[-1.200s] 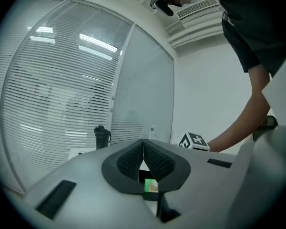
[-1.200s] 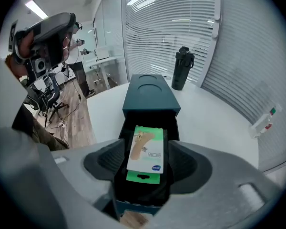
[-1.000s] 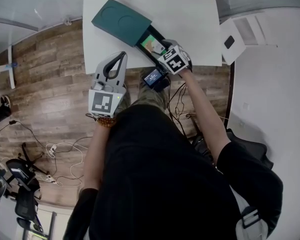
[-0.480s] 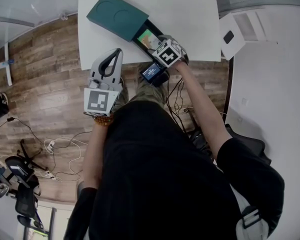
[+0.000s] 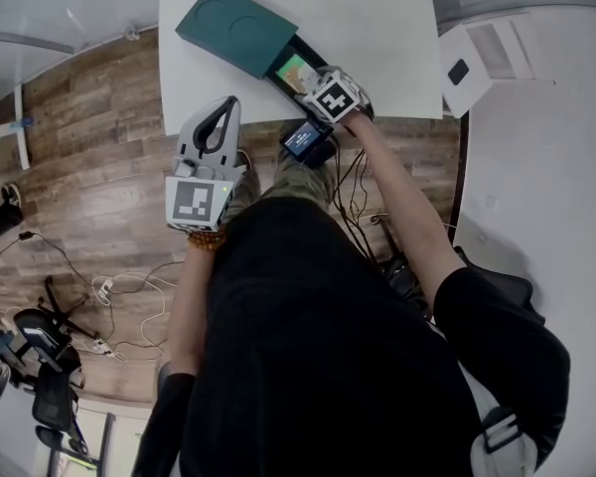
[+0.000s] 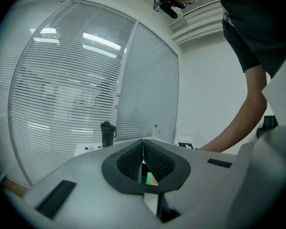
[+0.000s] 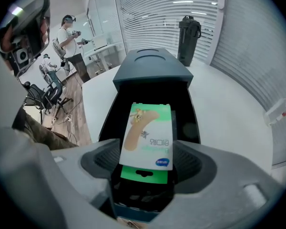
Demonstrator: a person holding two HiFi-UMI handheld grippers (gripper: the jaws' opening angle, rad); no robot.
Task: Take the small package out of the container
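The container (image 5: 236,30) is dark green, the package (image 5: 293,71) green-and-white.

Black short-sleeved shirt (image 5: 318,346); grey left tool (image 5: 228,105); beaded wristband (image 5: 207,238).

Matt, smooth finish on the dark green rectangular container (image 5: 236,28); the small white-and-green package (image 7: 148,137) gleams, glossy printed wrap; white tabletop (image 5: 377,28) smooth, slightly shiny; brown plank floor (image 5: 89,147) wood-grained.

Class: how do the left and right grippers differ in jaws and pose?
The left gripper has its jaws together, empty; on the right gripper they have just been opening, wide, with the small package between them. The left points level; the right tilts steeply down over the box. Both carry marker cubes.
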